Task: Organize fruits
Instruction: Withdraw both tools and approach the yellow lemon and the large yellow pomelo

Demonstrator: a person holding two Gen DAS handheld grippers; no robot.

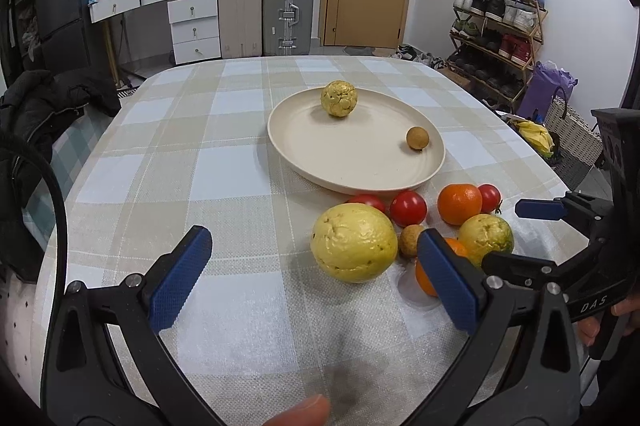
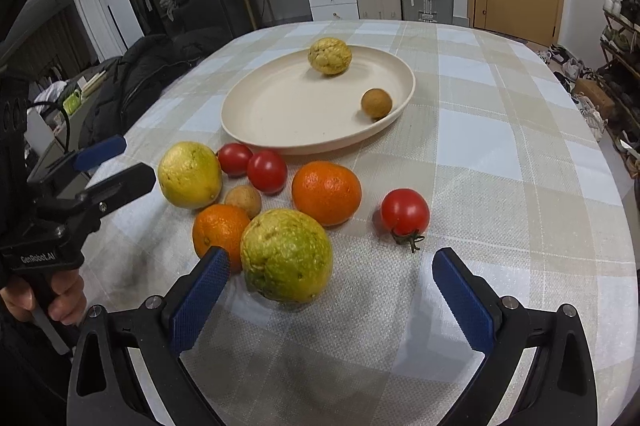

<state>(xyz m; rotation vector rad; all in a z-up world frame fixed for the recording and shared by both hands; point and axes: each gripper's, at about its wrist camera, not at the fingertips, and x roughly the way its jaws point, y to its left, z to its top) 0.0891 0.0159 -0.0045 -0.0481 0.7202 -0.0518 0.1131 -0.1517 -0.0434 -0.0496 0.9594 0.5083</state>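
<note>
A cream plate (image 1: 280,145) (image 2: 232,121) holds a wrinkled yellow fruit (image 1: 338,98) (image 2: 329,56) and a small brown longan (image 1: 417,137) (image 2: 376,103). In front of it on the cloth lie loose fruits: a yellow guava (image 1: 354,244) (image 2: 189,173), a green-yellow guava (image 2: 286,254) (image 1: 486,240), two oranges (image 2: 326,191) (image 2: 220,230), three tomatoes (image 2: 405,211) (image 2: 267,171) (image 2: 234,158) and a second longan (image 2: 243,200). My left gripper (image 1: 314,258) is open, with the yellow guava near its right finger. My right gripper (image 2: 331,260) is open around the green-yellow guava, not touching it.
The checked tablecloth (image 1: 200,165) covers a rounded table. A dark jacket (image 1: 48,105) lies beyond its left edge. A shoe rack (image 1: 496,25) and a basket with bananas (image 1: 536,139) stand to the right. Suitcases (image 1: 288,11) and drawers are behind.
</note>
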